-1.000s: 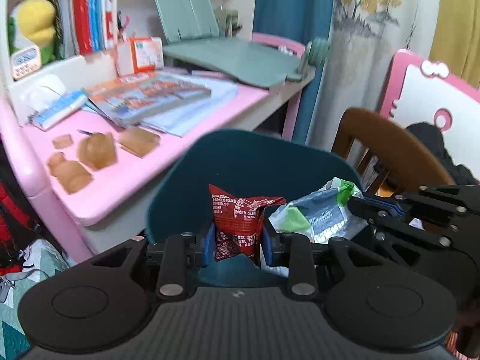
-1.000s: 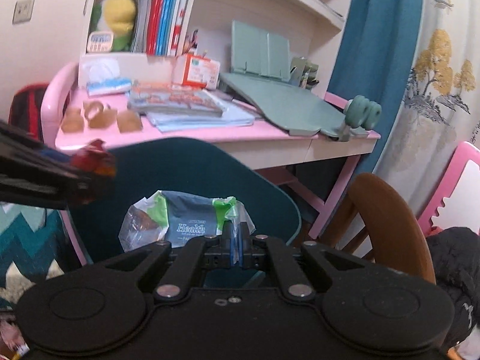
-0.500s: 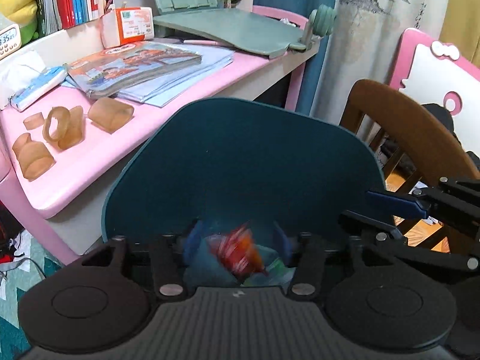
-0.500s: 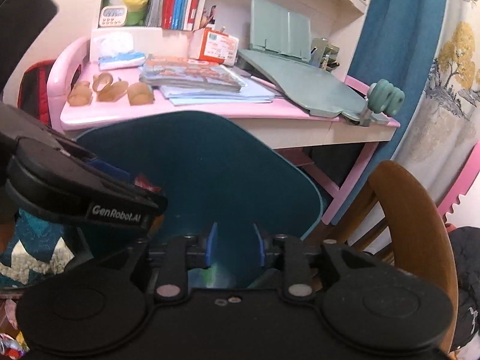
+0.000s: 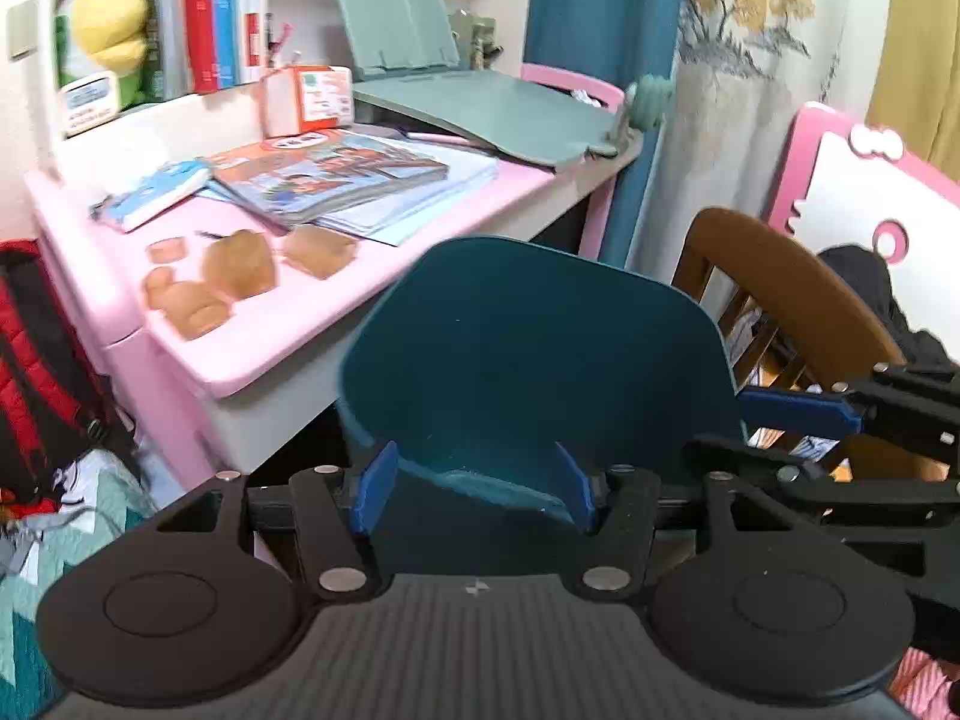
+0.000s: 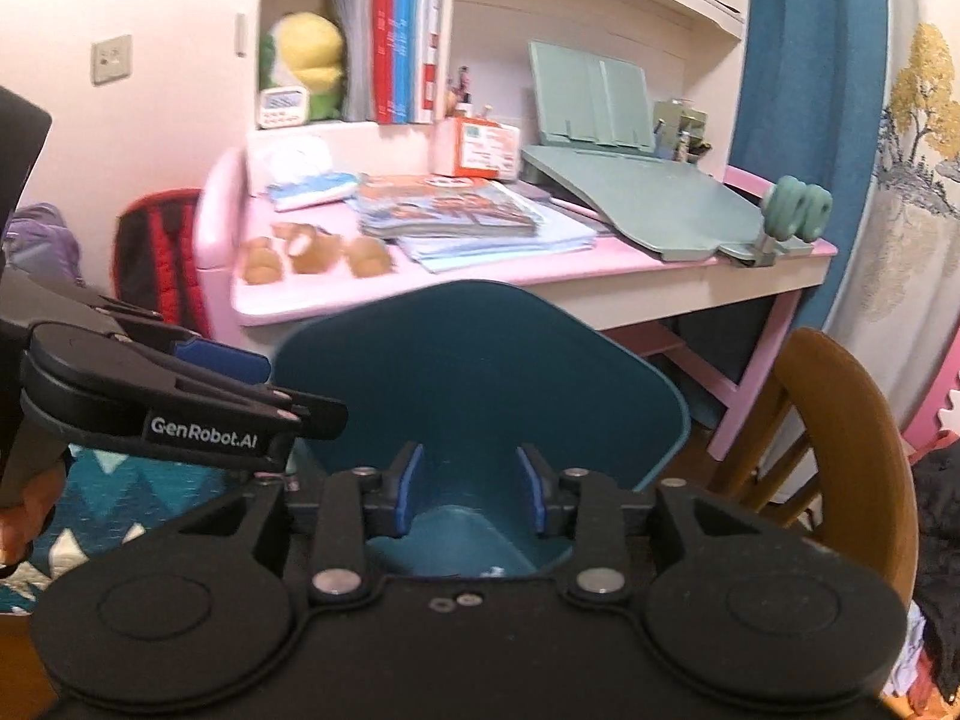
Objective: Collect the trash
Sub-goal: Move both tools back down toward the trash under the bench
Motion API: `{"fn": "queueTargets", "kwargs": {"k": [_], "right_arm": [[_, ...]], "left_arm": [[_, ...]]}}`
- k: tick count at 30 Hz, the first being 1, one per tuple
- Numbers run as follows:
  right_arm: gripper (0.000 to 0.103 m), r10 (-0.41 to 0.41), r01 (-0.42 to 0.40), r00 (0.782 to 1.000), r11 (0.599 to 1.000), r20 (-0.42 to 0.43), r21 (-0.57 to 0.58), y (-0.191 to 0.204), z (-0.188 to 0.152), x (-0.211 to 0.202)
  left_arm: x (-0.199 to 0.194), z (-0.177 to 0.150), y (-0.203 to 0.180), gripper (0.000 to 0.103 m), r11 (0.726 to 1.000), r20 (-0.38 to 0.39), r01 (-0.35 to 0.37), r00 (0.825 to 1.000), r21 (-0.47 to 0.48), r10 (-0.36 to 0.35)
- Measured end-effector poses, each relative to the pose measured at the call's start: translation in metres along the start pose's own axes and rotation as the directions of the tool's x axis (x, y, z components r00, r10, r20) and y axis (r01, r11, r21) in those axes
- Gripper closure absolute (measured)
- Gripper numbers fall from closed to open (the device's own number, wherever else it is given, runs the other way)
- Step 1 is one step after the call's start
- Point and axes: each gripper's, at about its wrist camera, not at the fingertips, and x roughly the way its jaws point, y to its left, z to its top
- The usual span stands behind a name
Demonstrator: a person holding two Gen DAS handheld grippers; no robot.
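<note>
Both grippers hover over a teal bin (image 6: 480, 360). Left gripper (image 5: 474, 489) fingers spread apart, empty; right gripper (image 6: 471, 489) fingers just opened, nothing between them.

Black tongs (image 6: 471, 489) with blue pads (image 6: 408, 492), marked GenRobot.AI

light: soft, even indoor | shadows: faint | blur: slight motion blur on desk (image 5: 288, 324) | edges: fisheye bending, dark corners

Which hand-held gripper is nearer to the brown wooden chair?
Right. The right hand-held gripper is over the teal bin on the side of the brown wooden chair; the left hand-held gripper is on the far side.
</note>
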Motion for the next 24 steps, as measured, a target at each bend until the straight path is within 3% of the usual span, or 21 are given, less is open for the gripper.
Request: {"fn": "queueTargets", "kwargs": {"k": [7, 14, 17, 22, 24], "right_arm": [[0.064, 0.089, -0.088, 0.996, 0.996, 0.029, -0.02, 0.035, 0.001, -0.026], [0.061, 0.186, -0.185, 0.982, 0.982, 0.027, -0.047, 0.089, -0.004, -0.031], [0.06, 0.227, -0.226, 0.974, 0.972, 0.012, -0.067, 0.117, -0.012, -0.027], [0.059, 0.359, -0.36, 0.933, 0.928, -0.03, -0.098, 0.162, -0.025, -0.014], [0.059, 0.393, -0.394, 0.919, 0.912, -0.031, -0.113, 0.18, -0.029, -0.009]], "left_arm": [[-0.054, -0.024, 0.024, 0.046, 1.0, 0.047, -0.022, 0.999, -0.011, 0.023], [-0.099, -0.066, 0.064, 0.046, 0.995, 0.042, -0.091, 0.995, -0.042, 0.093], [-0.118, -0.089, 0.085, 0.036, 0.989, 0.039, -0.126, 0.991, -0.073, 0.129], [-0.145, -0.13, 0.127, 0.034, 0.97, 0.026, -0.194, 0.979, -0.147, 0.2], [-0.155, -0.15, 0.145, 0.028, 0.96, 0.012, -0.223, 0.974, -0.169, 0.228]]}}
